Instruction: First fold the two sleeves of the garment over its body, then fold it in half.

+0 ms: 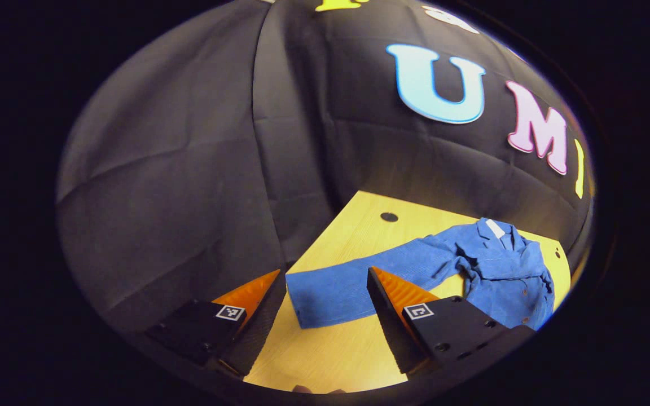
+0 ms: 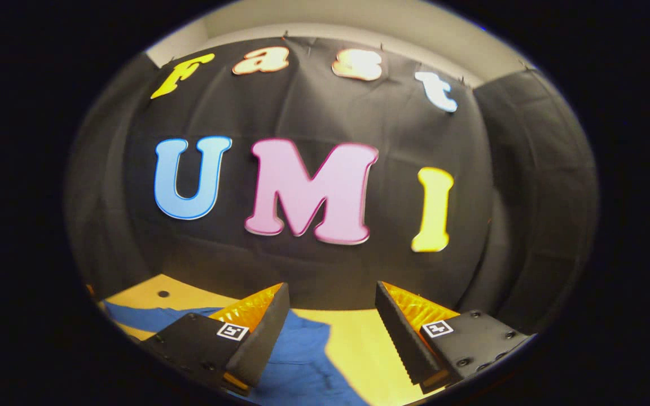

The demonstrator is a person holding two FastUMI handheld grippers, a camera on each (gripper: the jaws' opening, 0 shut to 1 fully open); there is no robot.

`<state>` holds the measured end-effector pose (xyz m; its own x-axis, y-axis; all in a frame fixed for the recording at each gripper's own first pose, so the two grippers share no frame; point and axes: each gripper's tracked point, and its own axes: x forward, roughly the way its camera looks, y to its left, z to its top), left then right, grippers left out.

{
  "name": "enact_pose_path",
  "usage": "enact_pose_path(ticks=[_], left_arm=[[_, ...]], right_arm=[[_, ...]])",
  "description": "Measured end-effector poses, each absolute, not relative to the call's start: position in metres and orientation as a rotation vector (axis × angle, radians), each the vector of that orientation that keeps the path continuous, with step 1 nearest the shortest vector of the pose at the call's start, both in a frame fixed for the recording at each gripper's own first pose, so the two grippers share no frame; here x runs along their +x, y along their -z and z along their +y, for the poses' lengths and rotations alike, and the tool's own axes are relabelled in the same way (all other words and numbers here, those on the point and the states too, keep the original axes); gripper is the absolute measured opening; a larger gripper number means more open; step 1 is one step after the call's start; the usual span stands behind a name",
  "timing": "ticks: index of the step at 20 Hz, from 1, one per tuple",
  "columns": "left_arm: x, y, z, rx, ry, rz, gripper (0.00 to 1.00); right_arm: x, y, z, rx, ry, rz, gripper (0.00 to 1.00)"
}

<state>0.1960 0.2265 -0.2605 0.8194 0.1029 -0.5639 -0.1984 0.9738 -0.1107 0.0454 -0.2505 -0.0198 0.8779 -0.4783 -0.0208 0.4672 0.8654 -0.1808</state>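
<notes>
**Blue jacket spread on table, both grippers released above it**

While the blue corduroy button-front jacket (image 1: 494, 270) lies flat on the pale yellow wooden table (image 1: 336, 349), neither tool has hold of it. Seen in the left gripper view, one long sleeve (image 1: 353, 285) stretches out straight from the jacket's body toward the table's near edge, its cuff end lying between the two fingers of the left gripper (image 1: 325, 287). That claw stands released, jaws wide apart, held above the cloth; contact with the fabric cannot be confirmed. The collar points toward the far side of the table, near the black cloth wall (image 1: 189, 169). A small dark hole (image 1: 389, 217) marks the tabletop beyond the sleeve.

Seen in the right gripper view, the right gripper (image 2: 330, 304) is likewise released, fingers spread with nothing between them. Blue fabric lies on the table below it, passing beneath one finger. Bare tabletop shows in the gap.
</notes>
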Motion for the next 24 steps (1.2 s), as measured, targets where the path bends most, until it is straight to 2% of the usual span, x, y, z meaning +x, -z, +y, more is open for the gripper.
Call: enact_pose_path(ticks=[2,6,10,12,13,15,16,17,18,19,20,22,24], left_arm=[[0.199,0.295,0.242,-0.179,-0.202,0.696,0.85],[0.215,0.332,0.251,-0.182,-0.225,0.805,0.85],[0.216,0.353,0.255,-0.234,-0.276,0.904,0.85],[0.217,0.365,0.253,-0.223,-0.305,0.949,0.82],[0.217,0.365,0.251,-0.23,-0.319,0.953,0.85],[0.22,0.361,0.255,-0.259,-0.367,0.947,0.87],[0.223,0.36,0.259,-0.266,-0.384,0.943,0.82],[0.223,0.36,0.259,-0.272,-0.391,0.952,0.82],[0.223,0.355,0.256,-0.265,-0.384,0.956,0.84],[0.224,0.353,0.253,-0.255,-0.36,0.962,0.82],[0.228,0.353,0.252,-0.237,-0.338,0.969,0.79],[0.233,0.352,0.243,-0.202,-0.298,0.985,0.65],[0.233,0.349,0.239,-0.154,-0.257,1.018,0.34]], right_arm=[[0.006,-0.008,-0.276,-0.237,0.561,0.031,0.96],[-0.048,-0.044,-0.303,-0.274,0.659,0.053,0.96],[-0.089,-0.069,-0.288,-0.32,0.69,0.011,0.96],[-0.09,-0.063,-0.272,-0.285,0.665,0.014,0.96],[-0.085,-0.055,-0.268,-0.261,0.652,0.03,0.86],[-0.082,-0.047,-0.266,-0.212,0.657,0.041,0.89],[-0.079,-0.043,-0.264,-0.175,0.654,0.043,0.92],[-0.078,-0.037,-0.259,-0.141,0.644,0.042,0.92],[-0.075,-0.032,-0.256,-0.122,0.637,0.046,0.99],[-0.07,-0.028,-0.254,-0.116,0.631,0.052,0.99],[-0.067,-0.024,-0.253,-0.116,0.625,0.06,0.99],[-0.064,-0.017,-0.252,-0.107,0.612,0.078,0.99],[-0.06,-0.011,-0.251,-0.091,0.605,0.09,0.99]])
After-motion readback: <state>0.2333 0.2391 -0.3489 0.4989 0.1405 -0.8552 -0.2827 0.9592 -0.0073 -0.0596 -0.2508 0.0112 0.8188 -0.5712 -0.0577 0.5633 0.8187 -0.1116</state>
